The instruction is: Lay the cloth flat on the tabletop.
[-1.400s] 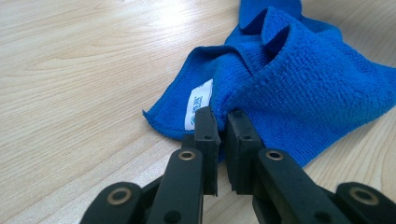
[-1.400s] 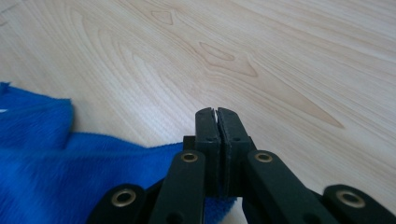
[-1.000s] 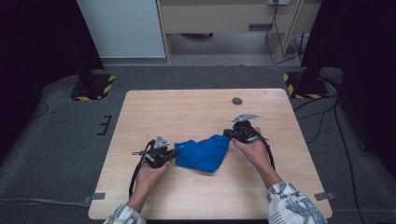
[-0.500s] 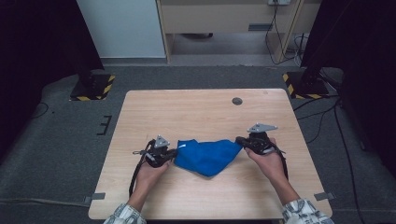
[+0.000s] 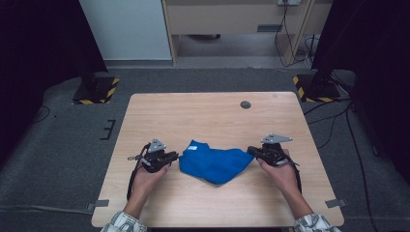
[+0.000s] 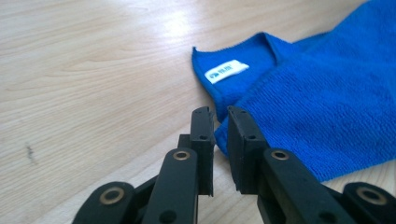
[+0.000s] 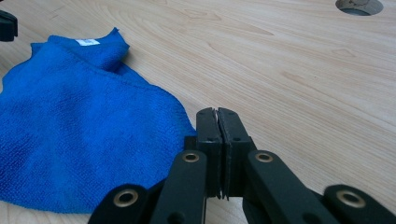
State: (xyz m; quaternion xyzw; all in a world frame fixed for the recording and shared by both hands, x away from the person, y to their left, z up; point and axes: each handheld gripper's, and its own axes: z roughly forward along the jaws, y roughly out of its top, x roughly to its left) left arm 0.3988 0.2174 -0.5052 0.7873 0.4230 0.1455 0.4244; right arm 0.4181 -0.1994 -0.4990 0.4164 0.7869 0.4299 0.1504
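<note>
We see plaid sleeves at both wrists; left gripper and right gripper black, brass-coloured pivot rivets, small screws in jaws, grey three-cornered top plates, black trailing cables.

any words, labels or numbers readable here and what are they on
White label sewn on the blue microfiber cloth: dark print, too blurred to read.
Same label in the right gripper view: too small to read.
No other text shows.
</note>
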